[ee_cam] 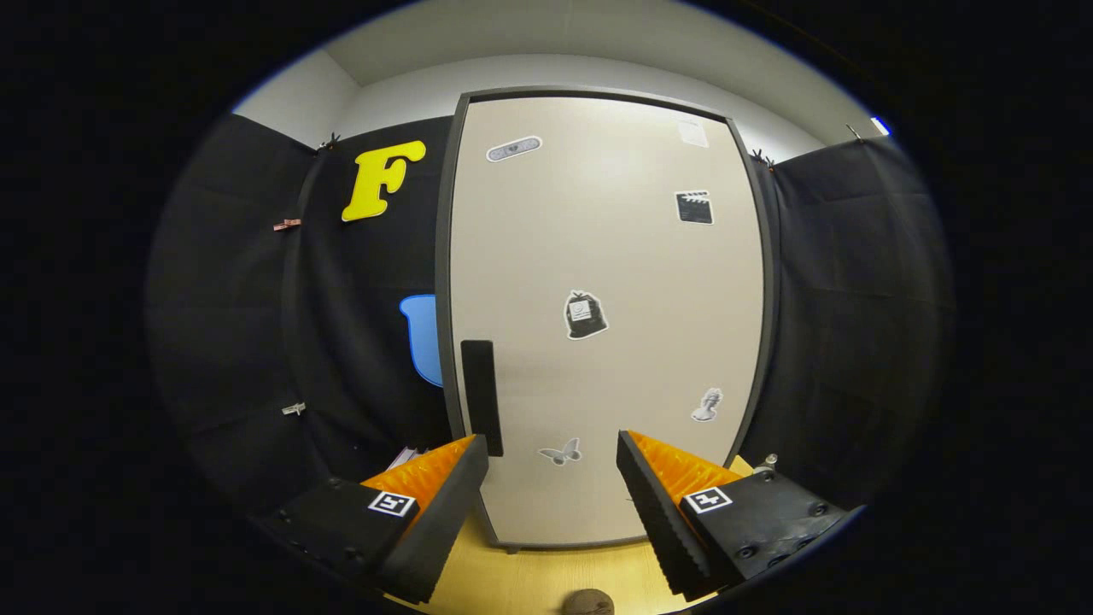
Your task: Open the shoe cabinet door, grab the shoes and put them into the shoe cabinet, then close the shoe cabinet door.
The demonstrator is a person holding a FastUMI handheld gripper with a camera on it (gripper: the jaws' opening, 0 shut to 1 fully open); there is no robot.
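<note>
- Shoe cabinet [598,282] dead centre of the frame, standing upright on a pale wood surface [546,576], long axis vertical, door [615,384] closed and facing straight at the camera.
- Door: flat, smooth, beige panel inside a thin dark grey frame; corners look rounded, though could just be the fisheye bending them.
- Tall dark handle [481,397] near the door's left edge, lower centre-left of the frame, running vertically, same way as the cabinet.
- Handful of small stickers dotted over the panel, including a butterfly [561,452] low down between the fingers.
- Gripper [552,491] at the bottom of the frame, fingers spread wide apart, holding nothing; ridged inner faces, wedge-shaped.
- Left fingertip sitting just beside the handle's lower end, can't tell if touching; right fingertip well over toward the door's right half.
- Open gap between the fingers, with a strip of bare surface below the cabinet's bottom edge.
- Small dark rounded thing [587,602] at the very bottom centre, too cut off to identify.
- Black cloth walls close on both sides of the cabinet, so not much side room; white wall and ceiling across the top.
</note>
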